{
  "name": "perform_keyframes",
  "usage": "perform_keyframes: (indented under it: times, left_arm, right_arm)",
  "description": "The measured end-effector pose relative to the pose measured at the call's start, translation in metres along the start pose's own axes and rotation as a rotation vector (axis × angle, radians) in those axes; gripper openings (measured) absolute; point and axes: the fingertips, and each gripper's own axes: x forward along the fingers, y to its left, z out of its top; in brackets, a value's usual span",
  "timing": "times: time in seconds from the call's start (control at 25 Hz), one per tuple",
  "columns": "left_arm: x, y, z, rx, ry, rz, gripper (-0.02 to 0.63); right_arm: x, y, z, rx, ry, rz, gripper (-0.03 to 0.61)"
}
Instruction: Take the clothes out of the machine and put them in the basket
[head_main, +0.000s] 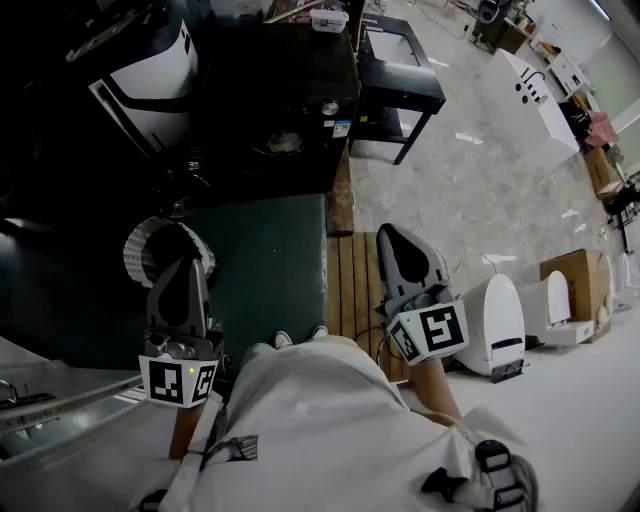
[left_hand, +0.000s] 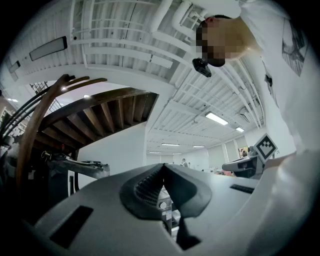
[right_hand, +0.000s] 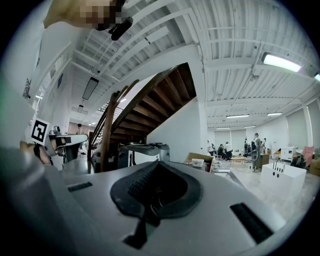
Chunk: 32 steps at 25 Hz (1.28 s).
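Both claws pressed together and empty, held level in front of the person.

The left claw (head_main: 190, 266) has its jaws closed tip to tip with nothing between them, as its own view (left_hand: 162, 168) confirms. The right claw (head_main: 388, 236) is likewise closed on nothing (right_hand: 156, 165). The basket (head_main: 140, 240), round with a pale pleated rim, sits on the dark green bench (head_main: 270, 270) just beyond the left claw's tip. Past the far edge of the bench stands the black machine (head_main: 290, 80). In its round top opening lies a pale bundle (head_main: 284, 143), apparently the clothes, well apart from both claws. The right claw hangs over wooden slats (head_main: 352, 285) off the right edge of the bench. A cardboard box (head_main: 572, 280) stands further right on the floor.
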Motion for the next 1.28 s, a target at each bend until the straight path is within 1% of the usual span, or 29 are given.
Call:
perform_keyframes:
  times: [0.52, 0.68, 0.76, 0.84, 0.88, 0.96, 1.0, 1.04, 1.12, 1.16, 1.2, 1.28]
  left_arm:
    - [-0.001, -0.004, -0.004, -0.009, 0.008, -0.004, 0.012]
    - [0.0, -0.003, -0.007, -0.012, 0.005, 0.001, 0.012]
    - [0.001, -0.004, -0.009, -0.015, 0.011, -0.008, 0.012]
    - [0.003, -0.004, -0.01, -0.016, 0.009, -0.009, 0.012]
    - [0.004, -0.005, -0.011, -0.018, 0.011, -0.01, 0.012]
    - [0.006, -0.007, -0.014, -0.024, 0.02, -0.017, 0.012]
    - [0.008, -0.007, -0.016, -0.024, 0.022, -0.018, 0.012]
    - [0.01, -0.007, -0.016, -0.022, 0.022, -0.018, 0.012]
    - [0.015, -0.009, -0.017, -0.025, 0.018, -0.022, 0.012]
    - [0.018, -0.011, -0.018, -0.028, 0.021, -0.026, 0.012]
    - [0.021, -0.013, -0.019, -0.031, 0.026, -0.031, 0.012]
    - [0.028, -0.016, -0.021, -0.029, 0.032, -0.039, 0.012]
  right_arm:
    - [-0.002, 0.002, -0.004, 0.0, 0.011, 0.01, 0.012]
    - [0.0, 0.008, -0.008, 0.026, 0.0, 0.065, 0.014]
    - [0.004, 0.011, -0.01, 0.02, 0.005, 0.091, 0.021]
    - [0.009, 0.012, -0.014, -0.006, 0.027, 0.11, 0.125]
    - [0.011, 0.012, -0.015, -0.021, 0.032, 0.118, 0.147]
    - [0.015, 0.013, -0.014, -0.044, 0.019, 0.131, 0.23]
    - [0.017, 0.013, -0.012, -0.052, 0.001, 0.137, 0.293]
    - [0.019, 0.012, -0.011, -0.055, -0.017, 0.141, 0.373]
    - [0.021, 0.008, -0.01, -0.047, -0.037, 0.133, 0.429]
    - [0.022, 0.005, -0.011, -0.041, -0.038, 0.125, 0.445]
    - [0.023, 0.001, -0.013, -0.038, -0.031, 0.12, 0.457]
    - [0.026, -0.003, -0.022, -0.048, 0.001, 0.126, 0.46]
